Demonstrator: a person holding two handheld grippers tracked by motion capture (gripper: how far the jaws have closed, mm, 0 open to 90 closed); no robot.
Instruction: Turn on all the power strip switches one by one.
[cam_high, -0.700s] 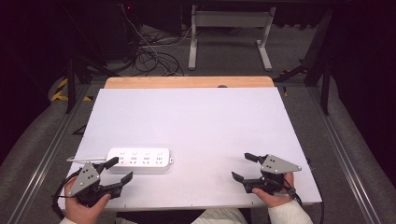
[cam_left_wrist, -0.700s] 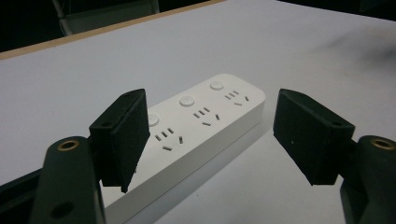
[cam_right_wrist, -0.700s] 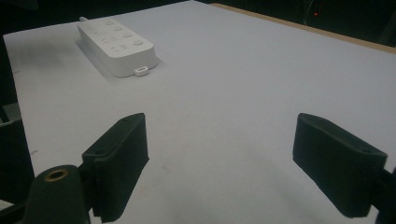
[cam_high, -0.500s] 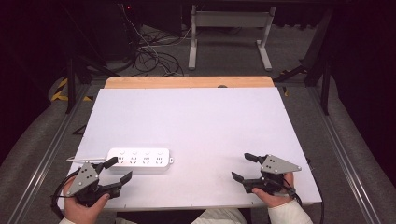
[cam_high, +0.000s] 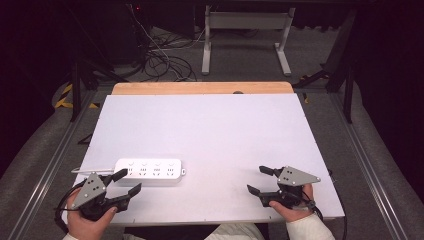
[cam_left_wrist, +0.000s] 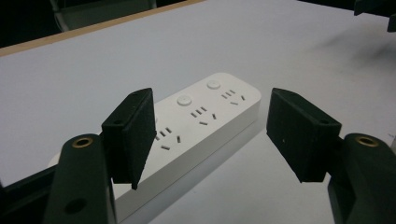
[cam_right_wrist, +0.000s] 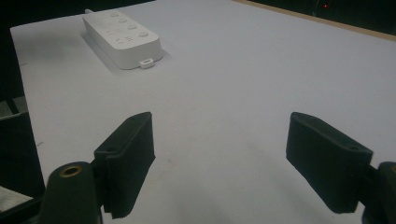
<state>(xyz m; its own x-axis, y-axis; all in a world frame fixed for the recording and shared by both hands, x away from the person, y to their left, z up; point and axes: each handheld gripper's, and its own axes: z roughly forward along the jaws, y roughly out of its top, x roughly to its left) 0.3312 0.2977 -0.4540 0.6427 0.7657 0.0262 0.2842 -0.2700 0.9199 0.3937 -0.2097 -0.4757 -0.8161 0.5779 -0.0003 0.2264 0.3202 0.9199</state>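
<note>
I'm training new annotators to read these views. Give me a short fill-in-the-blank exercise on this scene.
1. The white power strip lies nearest the ____ tongs.
2. The jaws of the right tongs stand ____, with nothing between them.
3. The strip rests on a ____ table top.
4. The strip's cable leaves its ____ end in the high view.

Missing words: left; open; white; left

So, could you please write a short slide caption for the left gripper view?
Left gripper, jaws open, poised just above a white power strip lying on the white table.
</note>
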